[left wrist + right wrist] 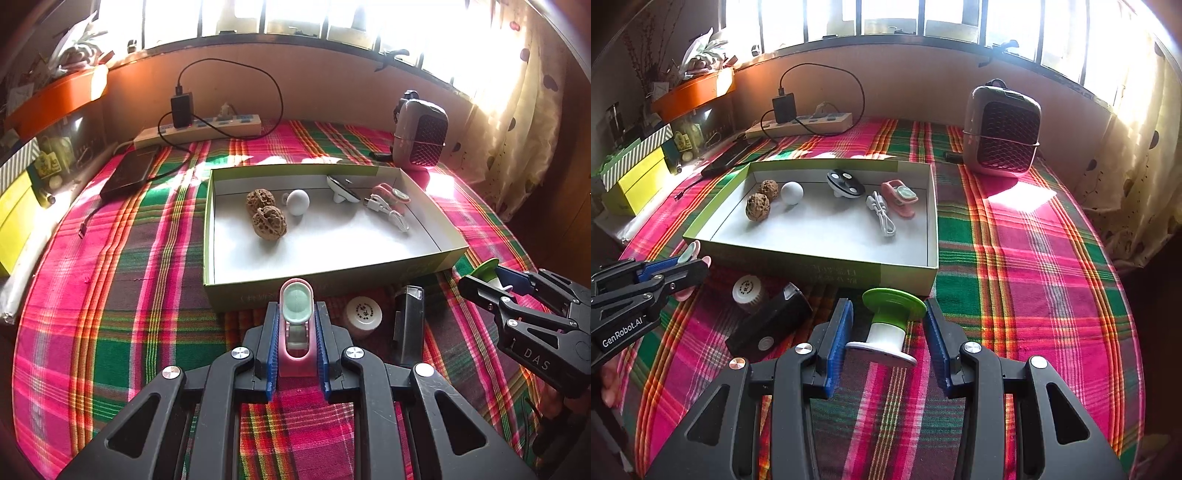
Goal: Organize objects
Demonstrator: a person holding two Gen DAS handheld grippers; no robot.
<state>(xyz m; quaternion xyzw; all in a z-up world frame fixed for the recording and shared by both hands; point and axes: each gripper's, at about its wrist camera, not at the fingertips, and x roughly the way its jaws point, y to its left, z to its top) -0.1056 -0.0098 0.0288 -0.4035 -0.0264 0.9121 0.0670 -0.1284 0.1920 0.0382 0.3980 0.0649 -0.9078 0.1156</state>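
Note:
My left gripper [296,332] is shut on a pink clip with a pale green oval face [296,306], held just in front of the near wall of the green-edged cardboard box [332,277]. My right gripper [888,328] is open around a green-and-white spool-shaped gadget [889,321] lying on the plaid cloth; its pads stand apart from it. The box [905,273] holds two walnuts [267,216], a white ball [297,201], a black-and-white disc gadget [846,182], a white cable [882,216] and another pink clip [899,195].
A small white round jar [748,290] and a black rectangular device [772,328] lie on the cloth in front of the box. A small heater [1003,133] stands at the back right. A power strip [801,123] with charger and a black slab [129,175] lie at the back left.

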